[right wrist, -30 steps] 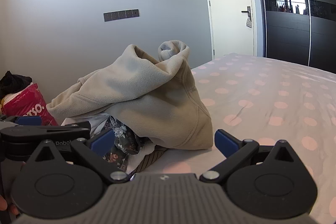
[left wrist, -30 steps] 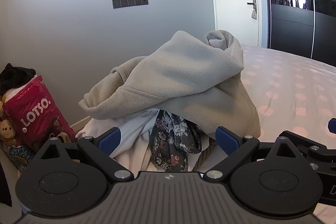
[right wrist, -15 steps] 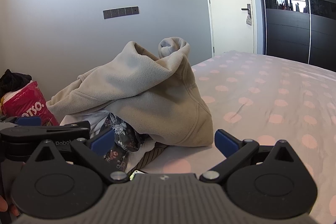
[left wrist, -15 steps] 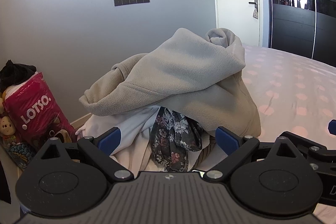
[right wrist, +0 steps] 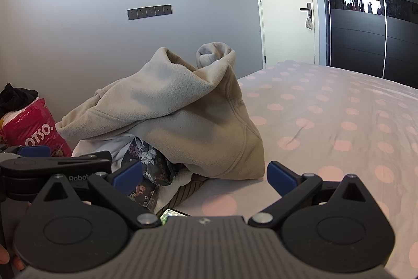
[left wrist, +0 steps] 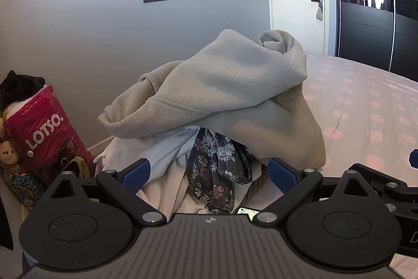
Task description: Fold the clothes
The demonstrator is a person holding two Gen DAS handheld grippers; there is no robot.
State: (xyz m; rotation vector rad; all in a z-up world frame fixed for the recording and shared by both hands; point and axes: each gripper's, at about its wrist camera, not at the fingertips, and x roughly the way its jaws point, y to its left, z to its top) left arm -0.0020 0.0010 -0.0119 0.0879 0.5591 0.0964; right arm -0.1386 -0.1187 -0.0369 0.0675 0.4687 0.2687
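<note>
**A:** Where's the pile from where you sit?

**B:** Dead ahead of my left hand-held gripper [left wrist: 209, 171], and close. The fleece [left wrist: 222, 96] lies on top of the heap, on the near left part of the bed [left wrist: 365, 106]. Under it I can see a floral piece [left wrist: 216, 166] hanging towards me, with a white garment [left wrist: 167, 156] to its left.

**A:** And from the right one?

**B:** My right hand-held gripper [right wrist: 203, 174] sits further right, so the heap lies ahead and left of it. Straight in front of it is mostly bare polka-dot sheet. Only the fleece's near right corner comes close to that side.

**A:** Are the jaws holding anything?

**B:** No. Both pairs stand wide apart with nothing between them. The blue pads [left wrist: 135, 171] on the left frame the floral piece without touching it, as far as I can tell.

**A:** Which way does the fleece run?

**B:** I'd say its long axis goes left to right across my view. A sleeve end droops at the far left, near the red bag [left wrist: 44, 132], and the bulk bunches up high on the right. A rolled cuff or collar sticks up at the top; I can't tell which.

**A:** So which one goes first?

**B:** The left, I think. It is nearer and squarely facing the pile. I'd take the fleece's low front edge with it, then bring the right across to the right corner to lift it clear onto the open bed.
</note>
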